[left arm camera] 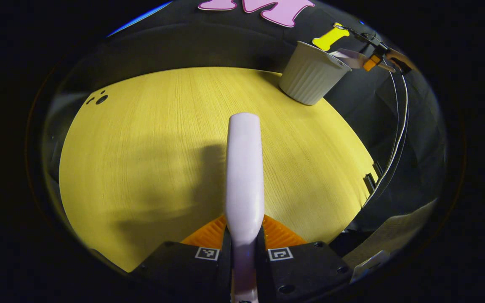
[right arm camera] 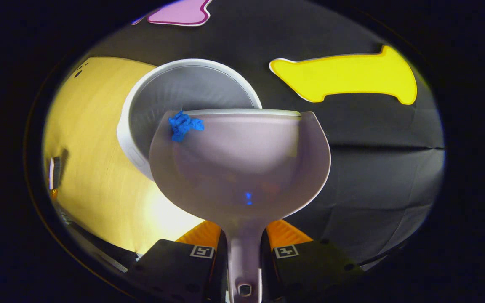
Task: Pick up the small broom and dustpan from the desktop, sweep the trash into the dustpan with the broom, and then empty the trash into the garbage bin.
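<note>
My left gripper [left arm camera: 244,229] is shut on the broom's pale lilac handle [left arm camera: 244,168], which sticks forward above the yellow wooden table [left arm camera: 141,147]; its bristles are out of sight. My right gripper [right arm camera: 244,237] is shut on the stem of the pale lilac dustpan [right arm camera: 242,164]. The pan's front lip is tipped over the open mouth of the white ribbed garbage bin [right arm camera: 175,90]. A crumpled blue scrap of trash [right arm camera: 183,125] sits at the pan's lip on the left. In the left gripper view the bin [left arm camera: 312,75] stands at the table's far right corner, with the dustpan [left arm camera: 350,58] over its rim.
Black cloth walls close in the table on the far side and the right. White cables [left arm camera: 398,139] hang down past the table's right edge. Small dark holes [left arm camera: 99,99] mark the table's far left corner.
</note>
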A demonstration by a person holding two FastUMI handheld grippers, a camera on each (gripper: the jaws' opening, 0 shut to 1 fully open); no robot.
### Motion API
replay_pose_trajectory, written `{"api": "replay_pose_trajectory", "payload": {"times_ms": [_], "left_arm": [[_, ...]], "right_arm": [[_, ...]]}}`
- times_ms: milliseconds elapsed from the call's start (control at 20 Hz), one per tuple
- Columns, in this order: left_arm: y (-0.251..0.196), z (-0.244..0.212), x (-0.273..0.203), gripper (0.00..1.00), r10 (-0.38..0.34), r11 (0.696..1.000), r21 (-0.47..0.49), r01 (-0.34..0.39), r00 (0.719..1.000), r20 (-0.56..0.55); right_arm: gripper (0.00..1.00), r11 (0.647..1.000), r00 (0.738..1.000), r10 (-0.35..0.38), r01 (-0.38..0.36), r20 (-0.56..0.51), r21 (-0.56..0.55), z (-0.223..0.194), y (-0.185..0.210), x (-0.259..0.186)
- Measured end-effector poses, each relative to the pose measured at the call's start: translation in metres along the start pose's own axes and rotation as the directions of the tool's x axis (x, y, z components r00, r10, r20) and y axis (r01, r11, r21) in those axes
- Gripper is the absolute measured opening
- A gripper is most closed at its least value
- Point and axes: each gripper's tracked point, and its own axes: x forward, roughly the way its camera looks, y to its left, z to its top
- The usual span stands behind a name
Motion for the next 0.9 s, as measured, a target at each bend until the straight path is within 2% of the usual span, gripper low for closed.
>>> {"api": "replay_pose_trajectory", "payload": {"times_ms": [100, 150, 250, 300, 350, 400, 450, 550, 600, 650, 700, 750, 900], "left_arm": [[0.001, -0.003, -0.001, 0.28, 0.011, 1.0, -0.02, -0.011, 1.0, 0.0], [0.001, -0.004, -0.002, 0.28, 0.014, 0.999, -0.03, -0.014, 1.0, 0.001], [0.0, -0.008, -0.002, 0.28, 0.023, 0.999, -0.044, -0.023, 1.0, 0.002], [0.0, -0.009, -0.003, 0.27, 0.031, 0.998, -0.05, -0.031, 1.0, 0.003], [0.0, -0.009, -0.002, 0.28, 0.038, 0.998, -0.059, -0.038, 0.999, 0.005], [0.0, -0.009, -0.003, 0.28, 0.043, 0.997, -0.07, -0.043, 0.999, 0.007], [0.001, -0.008, -0.004, 0.28, 0.05, 0.996, -0.08, -0.049, 0.999, 0.01], [0.001, -0.009, -0.004, 0.28, 0.061, 0.994, -0.094, -0.059, 0.998, 0.016], [0.001, -0.009, -0.004, 0.28, 0.063, 0.993, -0.098, -0.061, 0.998, 0.018], [0.0, -0.008, -0.005, 0.28, 0.066, 0.993, -0.1, -0.064, 0.998, 0.019], [0.0, -0.009, -0.004, 0.28, 0.071, 0.992, -0.105, -0.069, 0.997, 0.016], [0.0, -0.009, -0.005, 0.28, 0.074, 0.991, -0.109, -0.072, 0.997, 0.015], [-0.003, -0.006, -0.006, 0.29, 0.078, 0.991, -0.112, -0.076, 0.997, 0.02]], "right_arm": [[0.37, 0.999, 1.0, 0.002, -0.002, -0.011, -0.033, -0.003, -0.002, -0.002], [0.34, 0.998, 1.0, -0.001, 0.0, -0.018, -0.064, -0.002, -0.003, -0.003], [0.37, 0.987, 1.0, -0.017, 0.014, -0.022, -0.161, 0.005, -0.004, -0.005], [0.33, 0.978, 0.999, -0.024, 0.019, -0.021, -0.206, 0.01, -0.002, -0.005], [0.41, 0.974, 0.999, -0.025, 0.019, -0.023, -0.226, 0.014, 0.0, -0.003], [0.34, 0.973, 0.999, -0.023, 0.017, -0.023, -0.231, 0.017, 0.002, -0.003], [0.37, 0.972, 1.0, -0.02, 0.013, -0.025, -0.235, 0.02, 0.003, 0.0], [0.37, 0.964, 1.0, -0.022, 0.016, -0.02, -0.266, 0.025, 0.005, 0.005], [0.33, 0.954, 0.999, -0.031, 0.027, -0.009, -0.299, 0.028, 0.004, 0.005], [0.37, 0.941, 0.999, -0.044, 0.044, 0.01, -0.335, 0.035, -0.001, 0.004], [0.33, 0.936, 0.999, -0.046, 0.049, 0.016, -0.349, 0.041, -0.003, 0.004], [0.37, 0.94, 0.999, -0.038, 0.037, 0.006, -0.34, 0.04, 0.0, 0.003], [0.37, 0.936, 0.999, -0.035, 0.042, 0.025, -0.35, 0.043, -0.001, 0.001]]}}
